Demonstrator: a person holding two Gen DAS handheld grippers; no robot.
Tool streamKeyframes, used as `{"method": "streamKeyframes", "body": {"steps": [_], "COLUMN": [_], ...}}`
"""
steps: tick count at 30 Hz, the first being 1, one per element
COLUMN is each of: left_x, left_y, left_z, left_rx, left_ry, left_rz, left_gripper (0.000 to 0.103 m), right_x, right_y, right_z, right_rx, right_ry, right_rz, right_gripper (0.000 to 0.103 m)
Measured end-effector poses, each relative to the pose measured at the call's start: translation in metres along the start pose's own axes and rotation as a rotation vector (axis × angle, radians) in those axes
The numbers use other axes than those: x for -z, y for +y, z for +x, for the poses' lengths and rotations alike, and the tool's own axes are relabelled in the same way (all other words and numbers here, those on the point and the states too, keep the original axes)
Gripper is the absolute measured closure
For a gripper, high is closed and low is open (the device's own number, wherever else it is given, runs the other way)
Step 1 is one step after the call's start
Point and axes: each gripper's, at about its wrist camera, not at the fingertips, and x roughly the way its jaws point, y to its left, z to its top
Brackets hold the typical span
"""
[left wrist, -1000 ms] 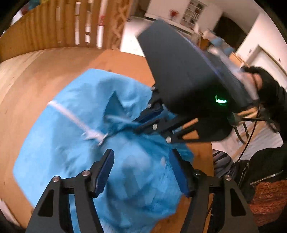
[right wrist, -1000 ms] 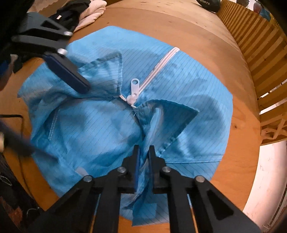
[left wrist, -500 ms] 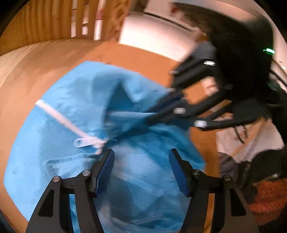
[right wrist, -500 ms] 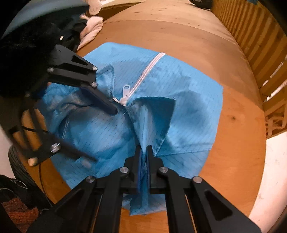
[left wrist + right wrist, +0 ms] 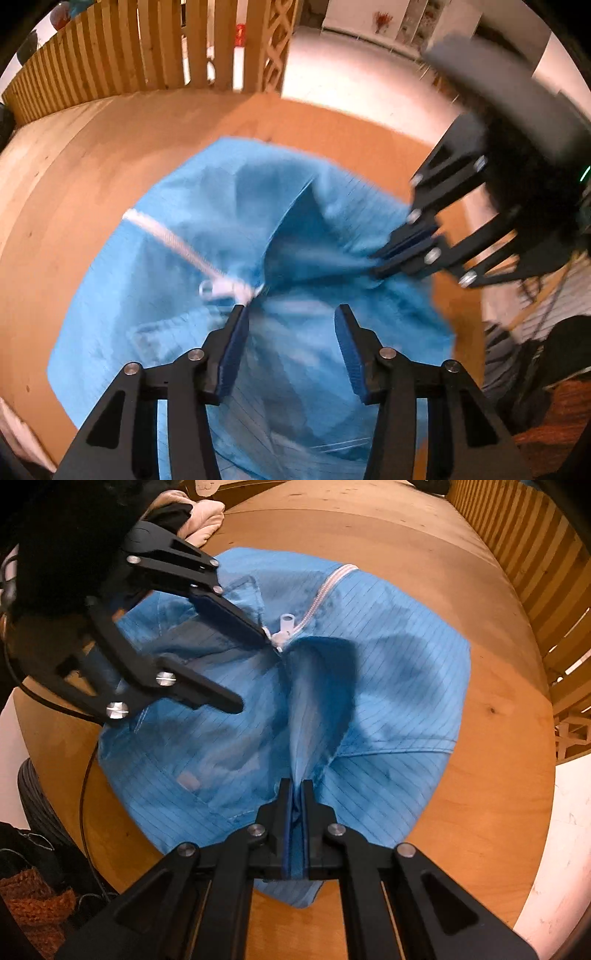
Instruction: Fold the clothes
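A blue zip-front garment (image 5: 388,686) lay spread over the middle of the round wooden tabletop (image 5: 498,812), its white zipper (image 5: 325,587) running toward the far edge and the zipper pull (image 5: 286,622) standing near the centre. The right gripper (image 5: 295,794) was pressed together on a ridge of the blue fabric, which rose in a taut pleat from the zipper's lower end up to the jaws; the left-wrist view shows the same pinch from the side, blurred. The left gripper (image 5: 291,321) hung spread just above the cloth, one fingertip close beside the pull, with nothing between its jaws. The garment showed no neat rectangle and no stacked layers (one panel appeared turned over near the tabletop's near edge, though whether as a deliberate fold cannot be told). Judged from this, folding was under way but far from complete: the cloth was rumpled, its outline irregular, and most of the shaping remained. A pale bundle of other clothing (image 5: 203,517) rested at the far left edge of the tabletop.
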Motion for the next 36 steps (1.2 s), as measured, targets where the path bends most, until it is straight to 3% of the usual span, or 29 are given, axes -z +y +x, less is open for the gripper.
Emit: {"method": "streamKeyframes", "body": {"steps": [2,6,8,9,11,15,17,19,25,28,31,33,35,36], "left_x": [-0.009,-0.042,-0.063,-0.074,-0.090,-0.103,-0.114,-0.110,-0.123,-0.118,-0.119,-0.116,-0.108,-0.102], "left_y": [0.003,0.026,0.040,0.047,0.054,0.041,0.037,0.057,0.074,0.075,0.076,0.070,0.062,0.058], "left_z": [0.004,0.030,0.052,0.064,0.083,0.114,0.124,0.127,0.150,0.130,0.115,0.102,0.101,0.100], "left_rx": [0.024,0.122,0.111,0.104,0.100,0.090,0.123,0.144,0.145,0.072,-0.006,-0.031,-0.032,-0.027], "left_ry": [-0.032,-0.025,0.010,0.028,0.067,0.137,0.147,0.155,0.198,0.199,0.165,0.151,0.146,0.148], "left_rz": [-0.008,-0.092,-0.080,-0.073,-0.063,-0.026,-0.053,-0.096,-0.157,-0.156,-0.138,-0.112,-0.090,-0.081], "left_gripper": [0.050,0.050,0.053,0.057,0.092,0.101,0.102,0.102,0.100,0.100,0.084,0.079,0.079,0.078], "right_x": [0.002,0.007,0.009,0.010,0.013,0.015,0.017,0.020,0.026,0.016,0.011,0.007,0.000,-0.004], "right_y": [0.002,0.004,0.003,0.003,0.002,0.001,0.001,0.000,-0.003,0.024,0.025,0.017,0.000,-0.008], "right_z": [-0.002,0.000,0.001,0.002,0.003,0.006,0.006,0.005,-0.004,0.016,0.009,-0.007,-0.028,-0.035], "right_rx": [0.012,0.024,0.030,0.033,0.039,0.056,0.072,0.097,0.156,0.130,0.084,0.014,-0.075,-0.095], "right_ry": [-0.013,-0.036,-0.044,-0.048,-0.055,-0.064,-0.061,-0.055,-0.059,-0.019,-0.021,-0.061,-0.121,-0.160], "right_rz": [-0.008,-0.018,-0.024,-0.027,-0.033,-0.057,-0.079,-0.097,-0.150,-0.179,-0.154,-0.123,-0.089,-0.064], "right_gripper": [0.099,0.099,0.099,0.099,0.098,0.099,0.099,0.099,0.100,0.100,0.098,0.090,0.068,0.067]}}
